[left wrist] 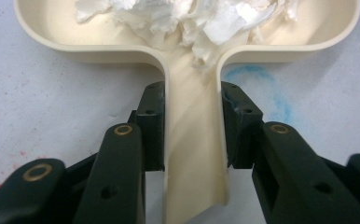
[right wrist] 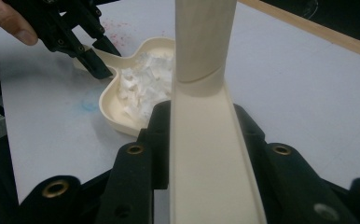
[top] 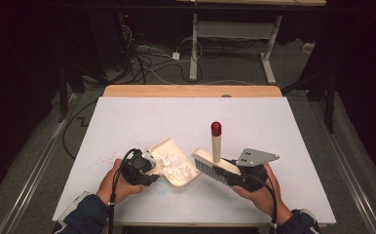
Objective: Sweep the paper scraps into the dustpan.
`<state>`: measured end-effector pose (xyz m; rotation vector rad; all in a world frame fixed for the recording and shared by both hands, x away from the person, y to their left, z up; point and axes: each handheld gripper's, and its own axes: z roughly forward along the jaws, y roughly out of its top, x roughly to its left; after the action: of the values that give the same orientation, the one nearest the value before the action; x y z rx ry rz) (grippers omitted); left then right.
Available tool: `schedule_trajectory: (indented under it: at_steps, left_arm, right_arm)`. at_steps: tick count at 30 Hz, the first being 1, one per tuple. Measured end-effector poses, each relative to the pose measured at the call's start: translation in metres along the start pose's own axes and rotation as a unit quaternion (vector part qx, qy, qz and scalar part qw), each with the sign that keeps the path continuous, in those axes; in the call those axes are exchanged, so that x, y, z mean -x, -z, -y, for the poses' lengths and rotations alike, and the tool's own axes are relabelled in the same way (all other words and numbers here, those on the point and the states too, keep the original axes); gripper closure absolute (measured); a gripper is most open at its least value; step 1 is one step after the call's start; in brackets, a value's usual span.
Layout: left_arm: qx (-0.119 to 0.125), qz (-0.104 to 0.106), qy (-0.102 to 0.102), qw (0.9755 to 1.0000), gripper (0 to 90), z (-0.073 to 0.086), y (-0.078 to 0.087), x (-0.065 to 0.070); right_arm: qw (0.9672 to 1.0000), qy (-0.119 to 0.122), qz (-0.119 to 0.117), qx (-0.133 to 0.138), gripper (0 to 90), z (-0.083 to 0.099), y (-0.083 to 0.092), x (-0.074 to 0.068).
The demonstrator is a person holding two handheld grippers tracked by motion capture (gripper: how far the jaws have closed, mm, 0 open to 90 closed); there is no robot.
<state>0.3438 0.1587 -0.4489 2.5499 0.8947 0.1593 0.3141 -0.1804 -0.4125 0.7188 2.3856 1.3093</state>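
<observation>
Your left claw [top: 149,170] is clamped tight on the handle of the cream dustpan [top: 176,165], which lies flat on the white worktop [top: 127,122] just ahead of your hands. Your right claw [top: 235,176] grips the head of the cream brush [top: 216,163], its bristles beside the pan's mouth. Crumpled white paper scraps [top: 172,164] sit inside the pan. The brush's red-tipped handle stands upright beyond.

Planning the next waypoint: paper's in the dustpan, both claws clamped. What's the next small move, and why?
Probably lift the dustpan level. The paper scraps already sit piled inside it, the left claw clamps its handle, and the brush in the right claw is beside the rim; no scraps show on the table.
</observation>
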Motion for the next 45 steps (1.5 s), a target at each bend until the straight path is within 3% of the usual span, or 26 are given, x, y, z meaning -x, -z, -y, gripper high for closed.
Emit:
schedule_trajectory:
  at_steps: [23,45]
  left_arm:
    - [0.016,-0.025,0.043,0.9986,63.5,0.026,0.019,-0.016]
    - [0.033,-0.054,0.111,0.9919,63.5,0.071,0.038,-0.04]
  right_arm:
    - [0.9993,-0.027,0.007,-0.025,67.8,0.015,0.03,0.017]
    - [0.9972,-0.066,0.017,-0.031,67.7,0.027,0.053,0.036]
